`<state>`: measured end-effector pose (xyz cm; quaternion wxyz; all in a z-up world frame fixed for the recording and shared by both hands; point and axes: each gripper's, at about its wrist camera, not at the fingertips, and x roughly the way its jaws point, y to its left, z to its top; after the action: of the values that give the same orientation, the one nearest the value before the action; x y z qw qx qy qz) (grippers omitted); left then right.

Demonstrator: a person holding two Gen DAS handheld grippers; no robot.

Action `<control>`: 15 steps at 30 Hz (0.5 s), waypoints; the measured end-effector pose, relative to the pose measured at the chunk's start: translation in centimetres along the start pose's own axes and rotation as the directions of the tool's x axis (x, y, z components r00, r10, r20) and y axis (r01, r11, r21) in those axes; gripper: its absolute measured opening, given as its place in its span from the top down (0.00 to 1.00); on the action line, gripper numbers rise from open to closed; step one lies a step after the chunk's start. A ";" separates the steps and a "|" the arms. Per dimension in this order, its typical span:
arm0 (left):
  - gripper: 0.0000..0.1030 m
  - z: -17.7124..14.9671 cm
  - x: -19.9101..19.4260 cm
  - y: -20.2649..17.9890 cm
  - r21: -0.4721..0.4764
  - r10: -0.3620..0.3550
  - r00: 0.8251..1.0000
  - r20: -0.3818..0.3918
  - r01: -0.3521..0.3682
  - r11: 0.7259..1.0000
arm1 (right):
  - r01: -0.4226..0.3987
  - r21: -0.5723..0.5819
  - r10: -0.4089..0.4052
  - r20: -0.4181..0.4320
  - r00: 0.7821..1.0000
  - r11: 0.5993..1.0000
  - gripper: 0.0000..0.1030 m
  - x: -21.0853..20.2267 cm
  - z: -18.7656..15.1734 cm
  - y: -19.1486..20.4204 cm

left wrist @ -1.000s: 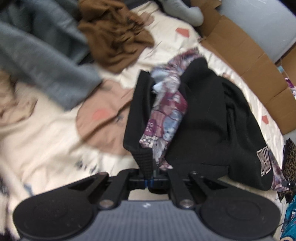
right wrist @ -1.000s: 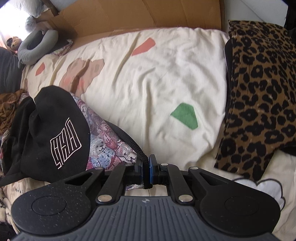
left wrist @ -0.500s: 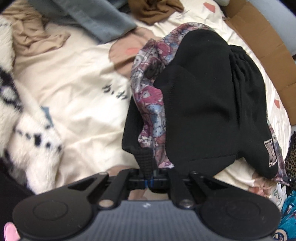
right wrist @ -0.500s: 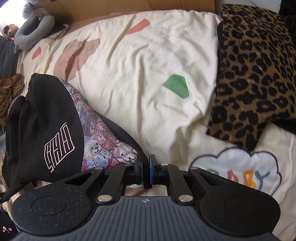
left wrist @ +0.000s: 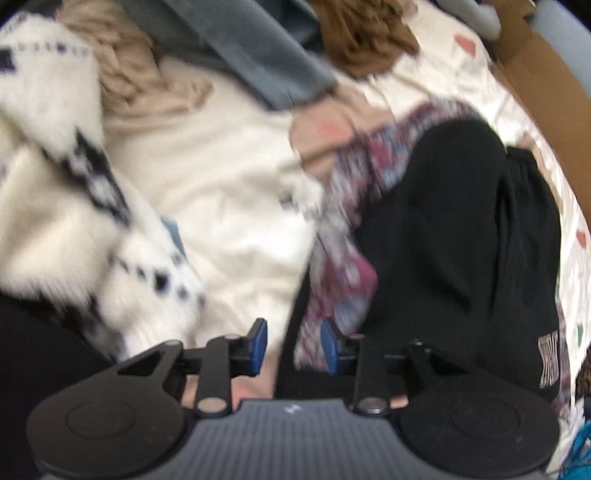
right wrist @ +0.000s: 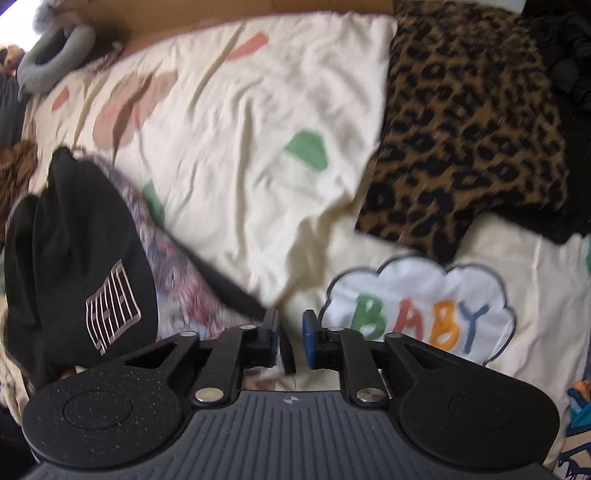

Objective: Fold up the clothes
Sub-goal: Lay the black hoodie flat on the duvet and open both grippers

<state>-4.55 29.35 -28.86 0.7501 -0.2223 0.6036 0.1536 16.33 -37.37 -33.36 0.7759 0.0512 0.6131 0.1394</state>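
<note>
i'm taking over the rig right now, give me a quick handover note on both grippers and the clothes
Left gripper: jaws open, the black ribbed hem between them, not clamped.
Right gripper: jaws open, a black hem edge between them, not clamped.
The black garment with the patterned lining lies folded over on the cream bedspread, white logo facing up.
Done: this garment looks folded once and set down.
Left: any further fold is your call. A grey garment, a brown one, a beige one and a white fuzzy one lie unfolded beyond it. The leopard-print piece lies flat to the right.
</note>
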 end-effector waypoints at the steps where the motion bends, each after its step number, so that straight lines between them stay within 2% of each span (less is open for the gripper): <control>1: 0.67 0.5 -0.4 0.2 -0.004 0.010 1.000 0.013 -0.010 1.000 | -0.002 0.001 0.002 0.018 1.000 1.000 0.74 -0.2 0.4 0.0; 3: 0.64 1.8 -0.7 -0.5 0.016 0.008 0.998 0.055 -0.008 1.000 | -0.013 -0.003 0.013 0.043 0.999 1.000 0.72 -0.2 1.4 0.2; 5: 0.51 3.2 -1.1 -1.1 0.042 -0.004 0.995 0.102 0.000 0.999 | -0.033 -0.009 0.033 0.063 0.997 0.999 0.70 -0.1 2.3 0.7; 6: 0.49 3.8 -1.3 -1.4 0.057 -0.011 0.992 0.128 0.004 0.998 | -0.042 -0.015 0.043 0.070 0.997 0.999 0.69 0.0 2.6 1.1; 9: 0.48 5.9 -0.5 -3.7 0.114 -0.042 0.983 0.179 0.022 0.993 | -0.069 -0.031 0.071 0.090 0.993 0.997 0.69 0.3 3.7 2.0; 14: 0.39 9.0 0.4 -6.4 0.207 -0.101 0.967 0.235 0.052 0.977 | -0.117 -0.067 0.124 0.118 0.985 0.991 0.67 1.3 5.6 4.1; 15: 0.38 9.5 0.7 -7.0 0.230 -0.112 0.964 0.242 0.055 0.972 | -0.128 -0.079 0.137 0.126 0.983 0.989 0.64 1.5 5.9 4.6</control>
<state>7.01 28.30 -26.89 0.8469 -0.1413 0.5062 0.0807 21.67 -32.05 -32.17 0.8047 0.0735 0.5508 0.2089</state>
